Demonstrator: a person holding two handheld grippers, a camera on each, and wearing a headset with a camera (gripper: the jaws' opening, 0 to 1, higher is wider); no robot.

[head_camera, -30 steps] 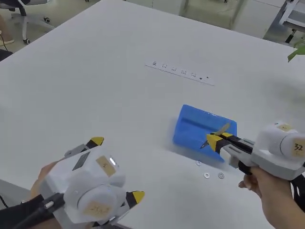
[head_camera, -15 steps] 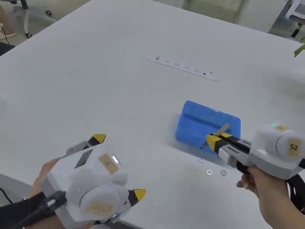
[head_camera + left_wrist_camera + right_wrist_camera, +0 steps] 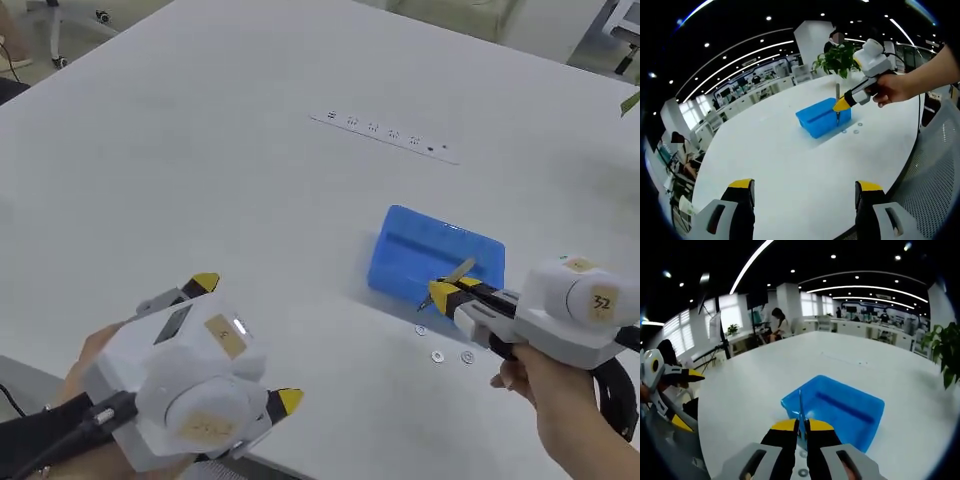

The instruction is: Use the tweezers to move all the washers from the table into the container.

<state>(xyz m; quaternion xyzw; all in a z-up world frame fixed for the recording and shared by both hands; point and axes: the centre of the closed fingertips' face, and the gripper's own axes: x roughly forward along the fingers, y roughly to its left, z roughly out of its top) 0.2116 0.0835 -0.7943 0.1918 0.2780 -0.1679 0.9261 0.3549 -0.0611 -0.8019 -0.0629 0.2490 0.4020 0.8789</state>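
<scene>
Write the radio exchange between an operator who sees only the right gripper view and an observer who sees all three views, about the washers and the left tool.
Operator: How many washers lie outside the blue container? My own jaws hide that patch of the table.
Observer: The head view shows three, loose on the table just on the person's side of the container's near wall.
Operator: Is the left tool carrying anything?
Observer: No. Its own view shows it open, with nothing between its jaws, held well back from the container.
</scene>
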